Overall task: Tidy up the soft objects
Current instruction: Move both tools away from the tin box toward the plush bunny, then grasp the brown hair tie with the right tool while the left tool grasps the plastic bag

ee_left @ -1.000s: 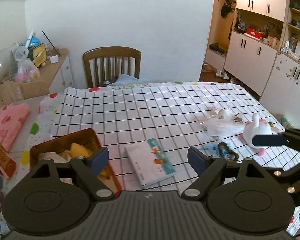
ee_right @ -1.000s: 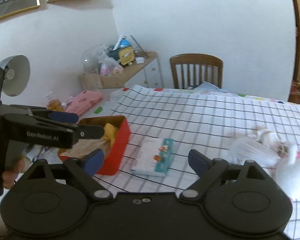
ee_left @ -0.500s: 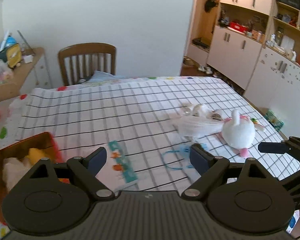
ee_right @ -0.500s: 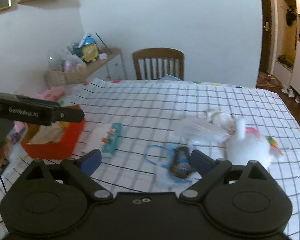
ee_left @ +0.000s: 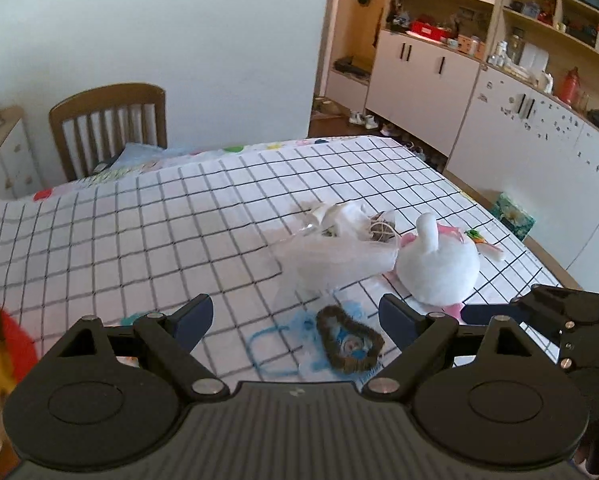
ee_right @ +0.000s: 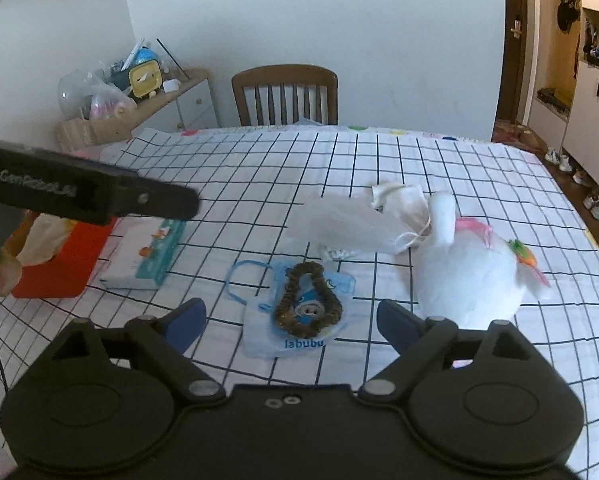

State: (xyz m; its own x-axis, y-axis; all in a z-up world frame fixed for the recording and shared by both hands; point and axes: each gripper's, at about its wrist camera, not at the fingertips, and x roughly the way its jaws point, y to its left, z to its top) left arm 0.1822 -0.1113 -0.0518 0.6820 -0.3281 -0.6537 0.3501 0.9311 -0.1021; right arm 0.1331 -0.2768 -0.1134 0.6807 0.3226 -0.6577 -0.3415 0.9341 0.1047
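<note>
The brown scrunchie (ee_right: 308,300) lies on a small blue "labubu" pouch (ee_right: 299,334) near the front edge of the desk (ee_right: 259,168), dead ahead at 12 o'clock of the right tongs (ee_right: 291,320) and between their 2 blue pads. Its long axis runs toward 12 o'clock, so the pads stand either side of its narrow width. The left tongs (ee_left: 297,316) also face it, slightly toward 1 o'clock, and neither pair looks clearly nearer. Both tongs gape wide and hold nothing; the right pair has just been narrowing a little. The scrunchie is a fuzzy, crinkled loop. At 1 o'clock sits a white plush toy (ee_right: 465,276), at 12 o'clock a gauzy white bag (ee_right: 347,224), at 10 o'clock a tissue pack (ee_right: 147,256) and a red box (ee_right: 63,260).
</note>
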